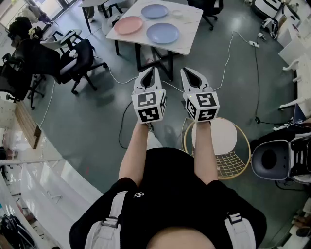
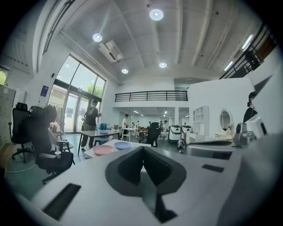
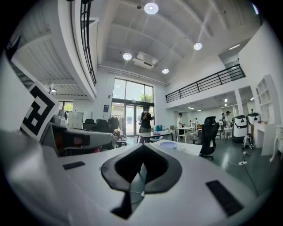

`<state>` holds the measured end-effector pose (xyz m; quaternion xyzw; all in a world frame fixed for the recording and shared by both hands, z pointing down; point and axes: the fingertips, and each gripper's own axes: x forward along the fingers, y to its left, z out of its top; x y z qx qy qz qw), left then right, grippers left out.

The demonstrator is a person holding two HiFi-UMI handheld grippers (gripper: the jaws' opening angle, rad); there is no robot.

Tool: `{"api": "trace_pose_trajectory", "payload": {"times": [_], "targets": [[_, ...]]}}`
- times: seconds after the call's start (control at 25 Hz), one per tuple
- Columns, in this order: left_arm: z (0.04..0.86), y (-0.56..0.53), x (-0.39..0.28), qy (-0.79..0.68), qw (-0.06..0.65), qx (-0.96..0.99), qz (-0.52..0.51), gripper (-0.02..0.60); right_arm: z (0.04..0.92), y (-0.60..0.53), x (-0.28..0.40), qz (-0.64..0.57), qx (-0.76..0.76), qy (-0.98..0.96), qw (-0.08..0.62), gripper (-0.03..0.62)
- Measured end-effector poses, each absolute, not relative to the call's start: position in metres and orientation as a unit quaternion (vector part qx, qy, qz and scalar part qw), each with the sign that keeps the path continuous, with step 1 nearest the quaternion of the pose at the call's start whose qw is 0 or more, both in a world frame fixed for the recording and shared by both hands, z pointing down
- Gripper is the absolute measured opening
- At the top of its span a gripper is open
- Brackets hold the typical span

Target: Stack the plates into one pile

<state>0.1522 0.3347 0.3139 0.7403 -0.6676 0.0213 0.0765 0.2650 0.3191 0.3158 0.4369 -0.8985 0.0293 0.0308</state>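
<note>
A white table (image 1: pixel 187 43) stands ahead of me across the floor. Three plates lie apart on it: a pink plate (image 1: pixel 129 25) at the left, a blue plate (image 1: pixel 163 33) nearest me and a second blue plate (image 1: pixel 155 11) farther back. My left gripper (image 1: pixel 154 69) and right gripper (image 1: pixel 187 71) are held side by side in the air, well short of the table. Both are shut with nothing between the jaws. In the left gripper view the pink plate (image 2: pixel 103 149) and a blue plate (image 2: pixel 122 145) show beyond the left gripper (image 2: pixel 143 148). The right gripper (image 3: pixel 142 145) points toward a blue plate (image 3: pixel 168 144).
A small white dish (image 1: pixel 177 13) sits at the table's far side. Black office chairs (image 1: pixel 73 58) stand to the left. A round white stool with a wire rim (image 1: pixel 218 138) is just below my right arm. A cable (image 1: pixel 226 58) and power strip (image 1: pixel 252 44) lie on the floor.
</note>
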Motion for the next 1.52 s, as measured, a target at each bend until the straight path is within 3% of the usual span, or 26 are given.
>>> {"api": "trace_pose_trajectory", "payload": {"times": [0.32, 0.88, 1.52], "targets": [[0.321, 0.323, 0.142, -0.667, 0.080, 0.740, 0.028, 0.014, 0.314, 0.305, 0.266, 0.054, 0.450, -0.891, -0.006, 0.008], [0.365, 0.270, 0.075, -0.649, 0.128, 0.746, 0.078, 0.014, 0.356, 0.242, 0.234, 0.138, 0.509, -0.850, -0.002, 0.008], [0.391, 0.200, 0.012, -0.624, 0.164, 0.764, 0.036, 0.013, 0.372, 0.182, 0.182, 0.139, 0.542, -0.829, 0.023, 0.008]]}}
